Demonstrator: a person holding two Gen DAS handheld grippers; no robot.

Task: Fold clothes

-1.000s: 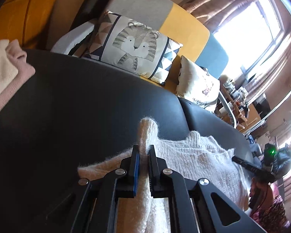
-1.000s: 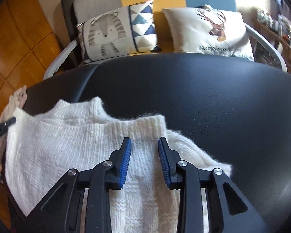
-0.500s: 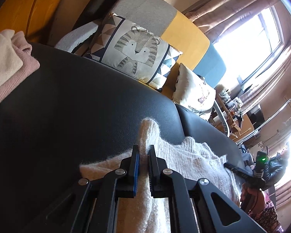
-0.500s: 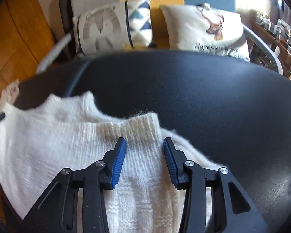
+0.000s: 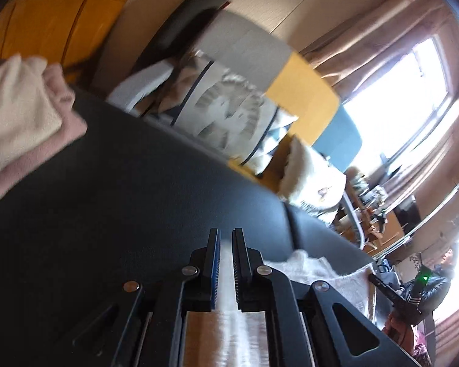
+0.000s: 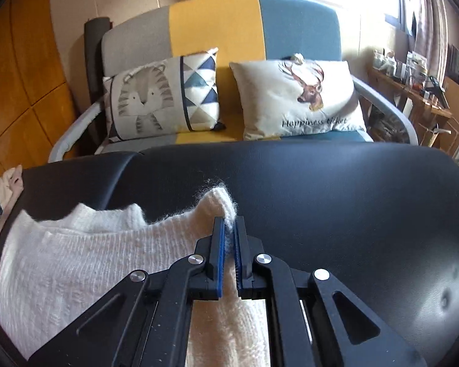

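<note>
A white fuzzy knit sweater (image 6: 85,253) lies on the black padded table (image 6: 336,202). My right gripper (image 6: 228,229) is shut on a raised corner of the sweater, which pokes up past the blue pads. In the blurred left wrist view, my left gripper (image 5: 225,238) is shut on a white strip of the same sweater (image 5: 318,270), whose body spreads to the right of the fingers. The fabric below both grippers is hidden by their black frames.
Folded cream and pink clothes (image 5: 18,122) are stacked at the table's left end. Behind the table stands a grey, yellow and blue sofa (image 6: 248,27) with a tiger cushion (image 6: 162,94) and a deer cushion (image 6: 300,94). A person (image 5: 425,290) is at the far right.
My right gripper has closed on the sweater's corner and lifted it. My left gripper, still shut on fabric, has swung fast, so its view is blurred and the sweater shows lower.
</note>
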